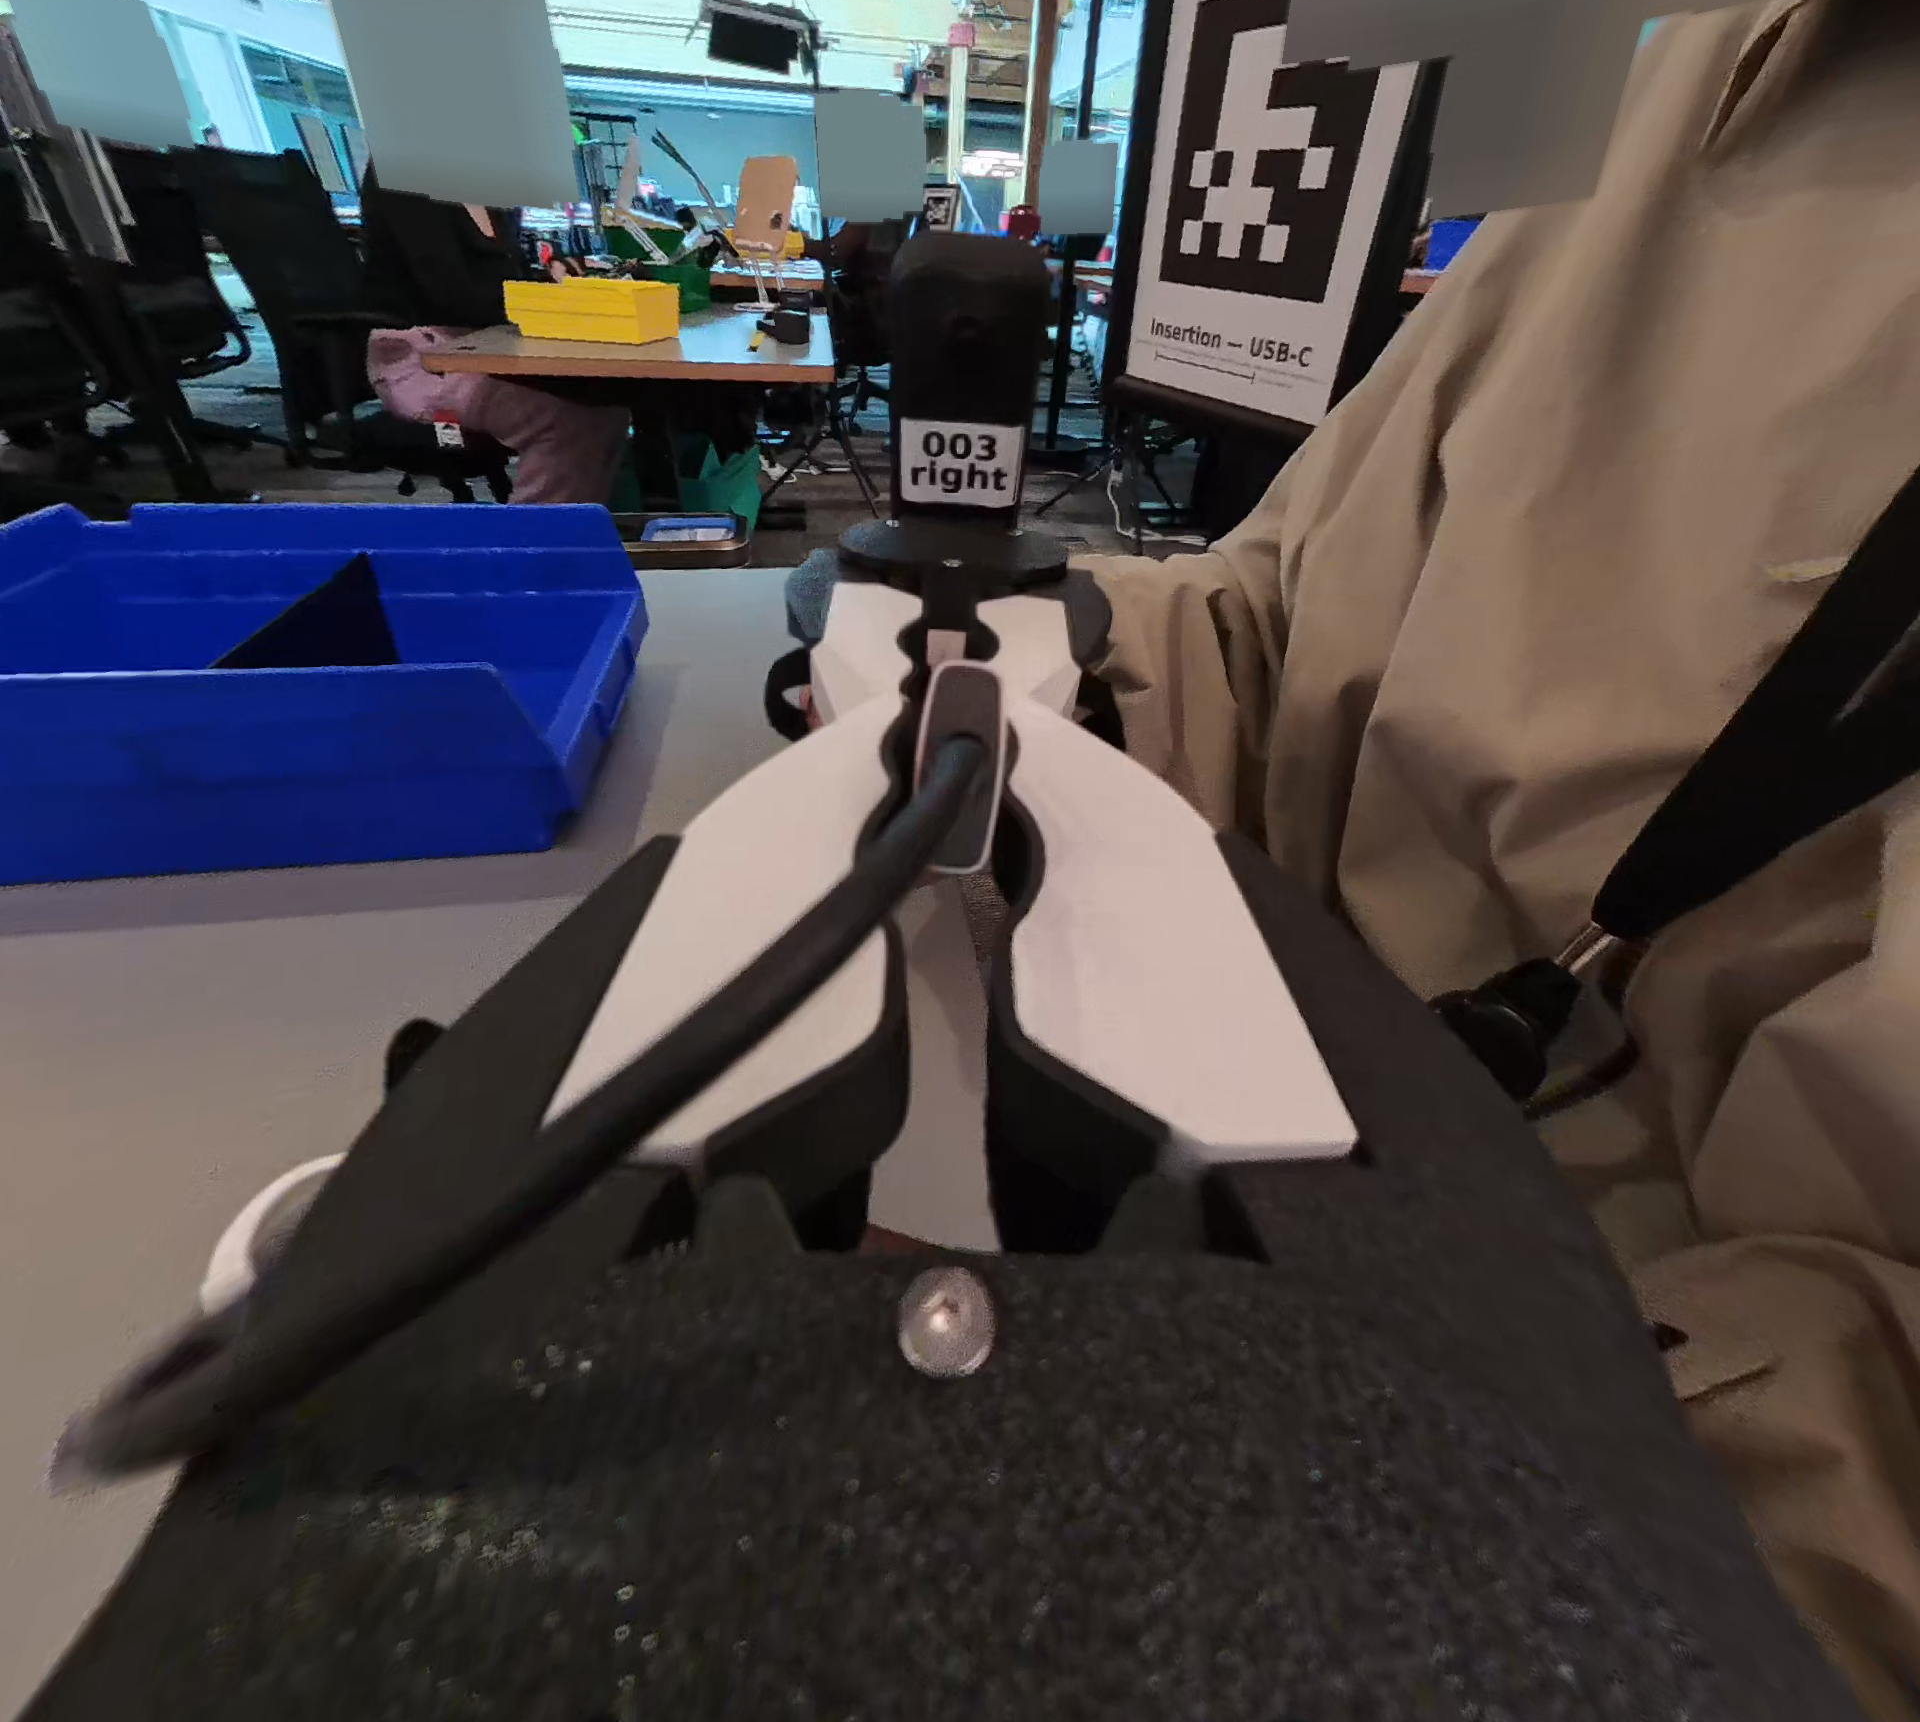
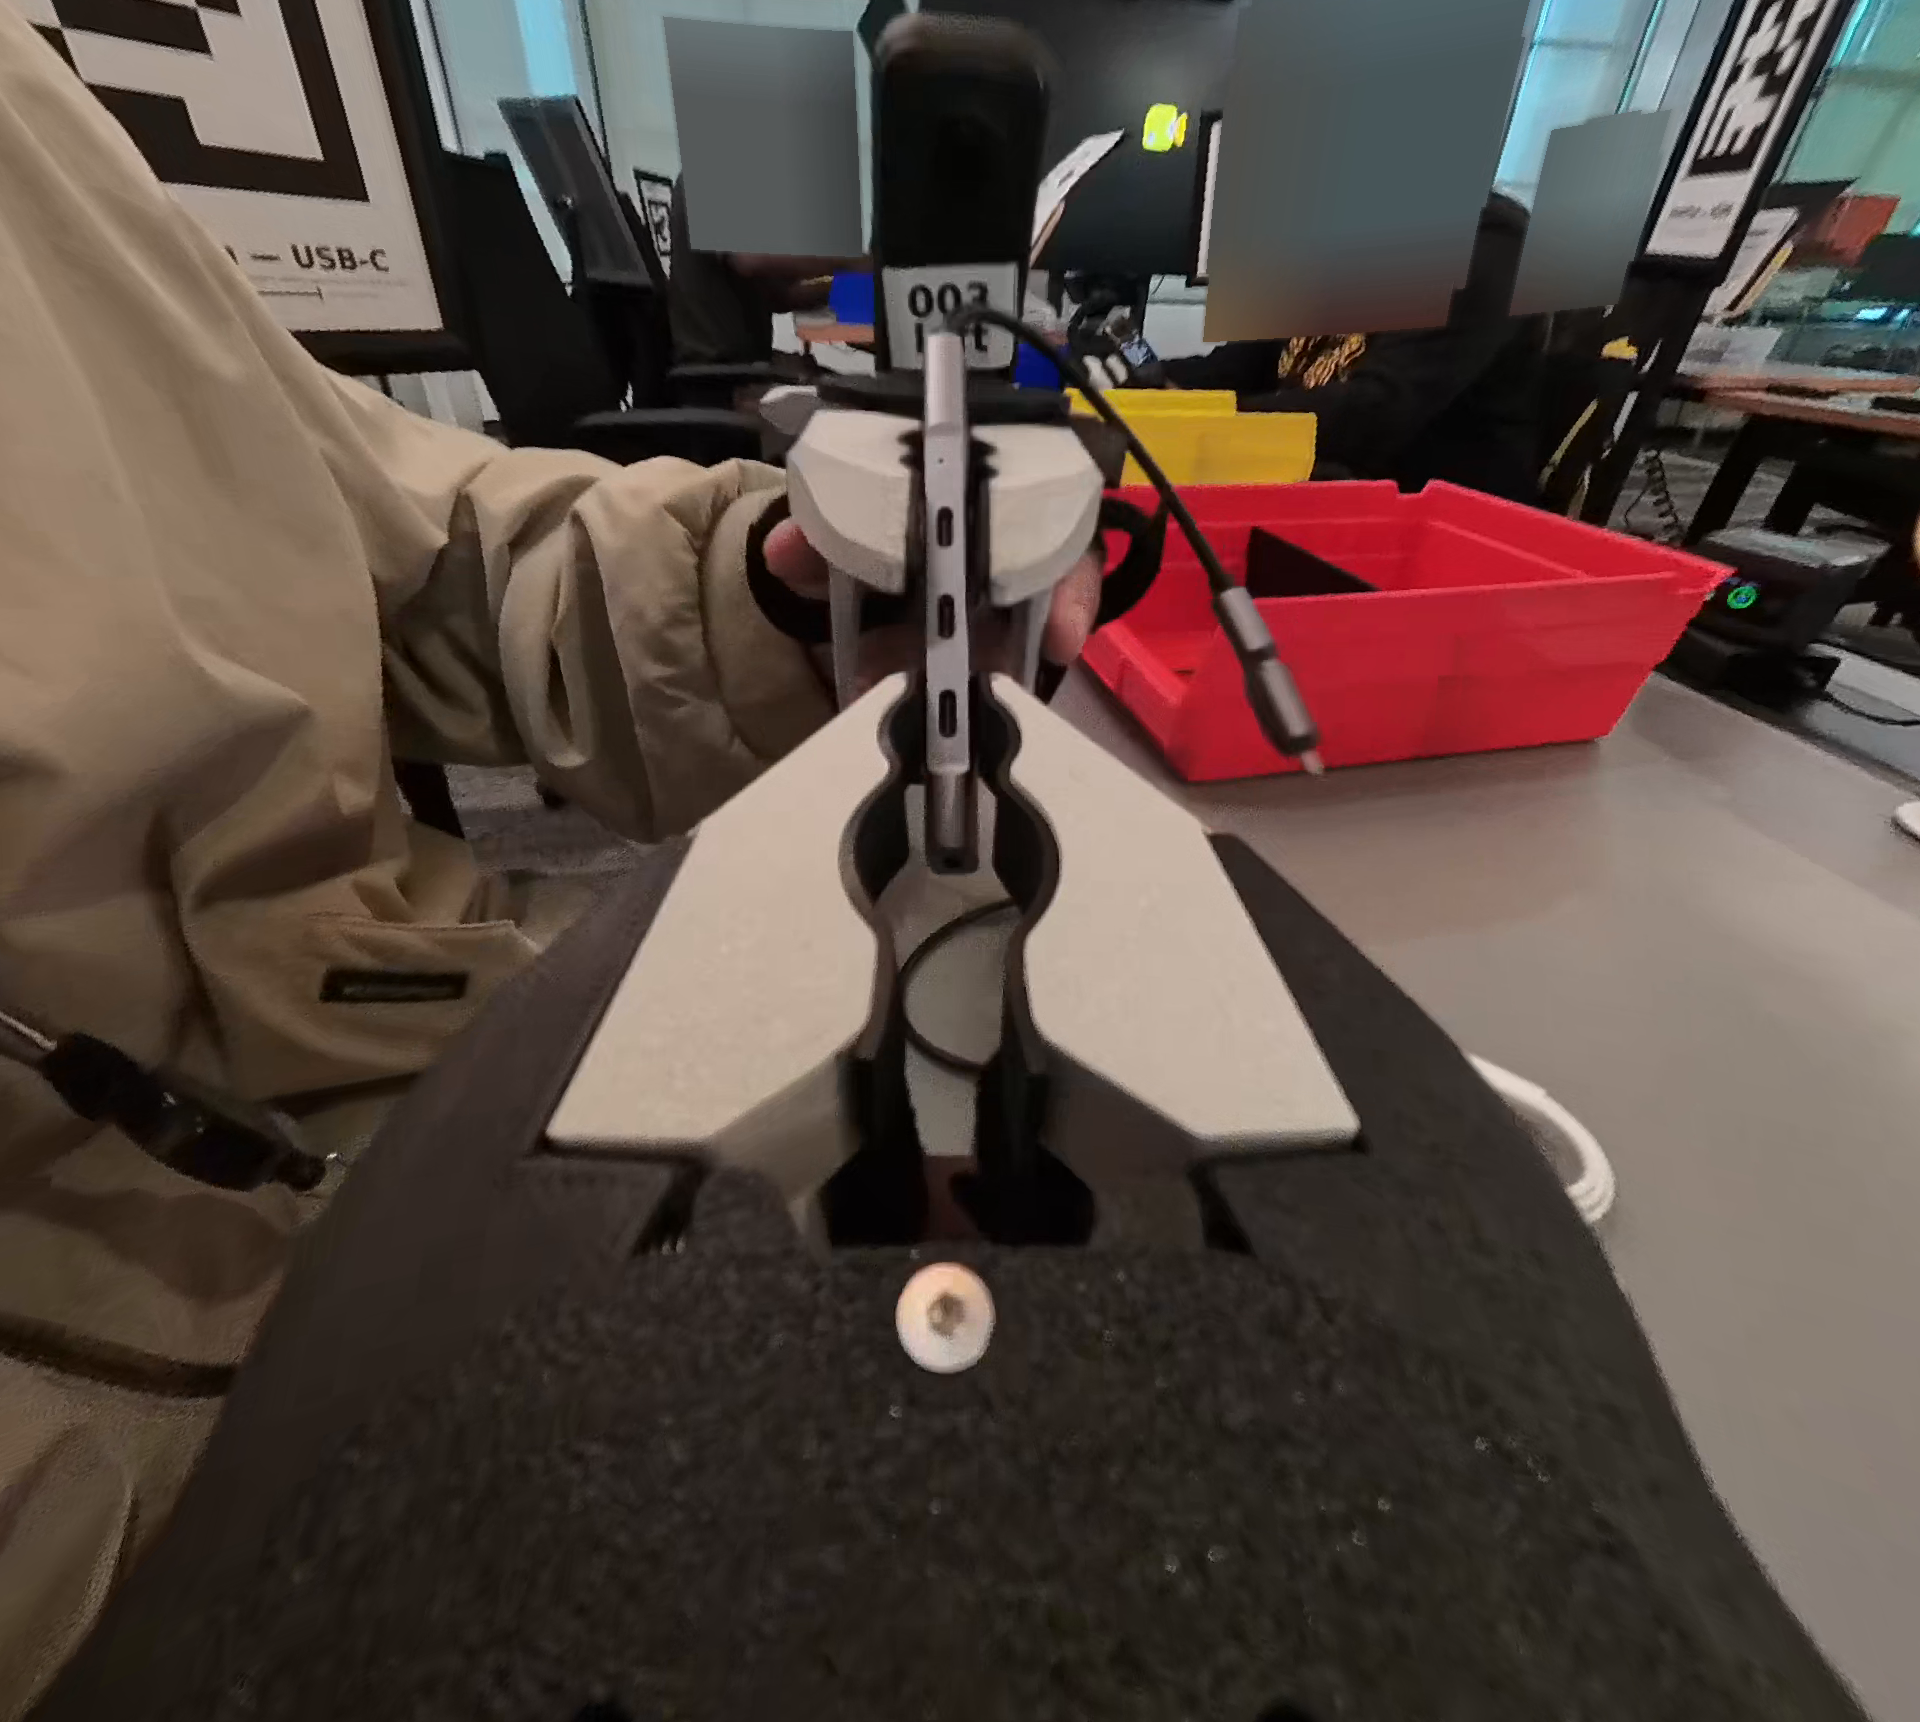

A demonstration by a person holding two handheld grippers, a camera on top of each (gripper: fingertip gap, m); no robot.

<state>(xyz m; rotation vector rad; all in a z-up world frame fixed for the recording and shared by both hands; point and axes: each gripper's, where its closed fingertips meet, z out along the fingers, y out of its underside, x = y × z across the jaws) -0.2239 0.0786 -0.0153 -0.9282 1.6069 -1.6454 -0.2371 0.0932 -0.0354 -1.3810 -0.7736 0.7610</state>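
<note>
Left tongs [image 1: 961,799] and right tongs [image 2: 948,799] are tip to tip, facing each other above the worktop [image 2: 1558,893]. Both are clamped on the same slim grey hub [image 2: 948,633], one at each end. It sits dead centre in both views, held on edge, off the surface.

- Right wrist view: three slot ports run in a row up the hub's edge. All three look empty.
- The hub's black cable [image 2: 1164,509] leaves the far end, arcs toward the right of frame and hangs free.
- Its grey plug [image 2: 1262,675] dangles mid-right in front of the red bin [image 2: 1558,519]. The tip is bare and in nothing.
- Left wrist view: the same cable comes off the near end and sweeps to lower left. The plug end there is motion-blurred.
- A thin dark loop shows low between the right tongs' fingers. Can't tell what it is.

So from here: hub picked up and held two-handed, plug unseated, nothing mated to any port.

Around it:
- Blue bin [image 1: 312,768] at centre left of the left view, dark divider inside.
- White cord [image 2: 1558,1142] lying on the worktop at lower right of the right view.
- Holder's beige sleeve [image 2: 312,581] fills the left side of that view.
- Black-and-white marker board [image 1: 1247,145] at upper right of the left view.
</note>
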